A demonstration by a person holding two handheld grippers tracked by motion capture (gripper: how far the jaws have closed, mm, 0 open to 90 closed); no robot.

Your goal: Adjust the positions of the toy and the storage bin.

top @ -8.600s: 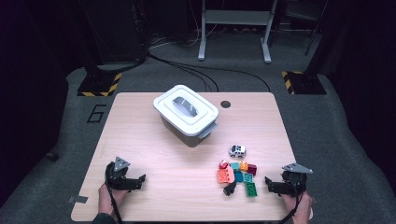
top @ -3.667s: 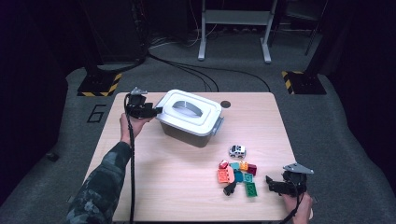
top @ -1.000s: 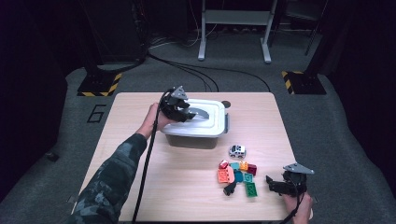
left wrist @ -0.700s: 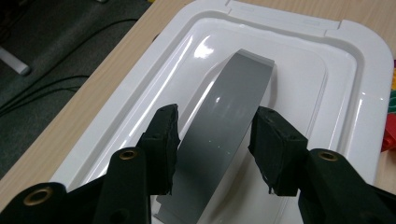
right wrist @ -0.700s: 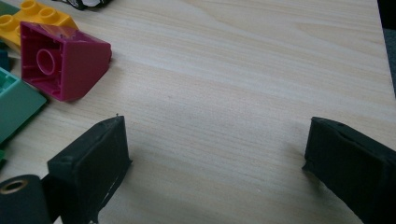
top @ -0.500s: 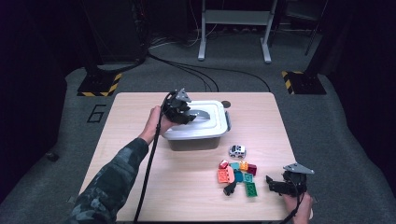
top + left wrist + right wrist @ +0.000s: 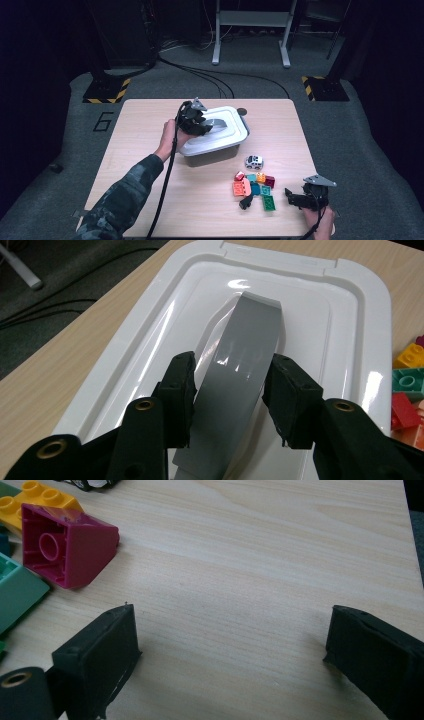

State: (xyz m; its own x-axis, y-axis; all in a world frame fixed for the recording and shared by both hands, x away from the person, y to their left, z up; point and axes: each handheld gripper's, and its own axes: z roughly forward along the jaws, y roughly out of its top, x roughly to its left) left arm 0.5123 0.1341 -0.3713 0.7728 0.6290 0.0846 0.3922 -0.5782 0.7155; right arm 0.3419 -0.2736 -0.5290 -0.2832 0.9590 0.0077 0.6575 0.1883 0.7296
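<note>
left hand-held gripper (image 7: 227, 400): jaws just closing in around the grey handle (image 7: 240, 370) on the box lid (image 7: 150, 340)
right hand-held gripper (image 7: 230, 655): wide open, resting on the tabletop (image 7: 260, 555) by the bricks (image 7: 252, 186)

A camouflage sleeve (image 7: 122, 202) is worn. Black grippers with brass screw holes, grey plates and black cables are seen.
</note>
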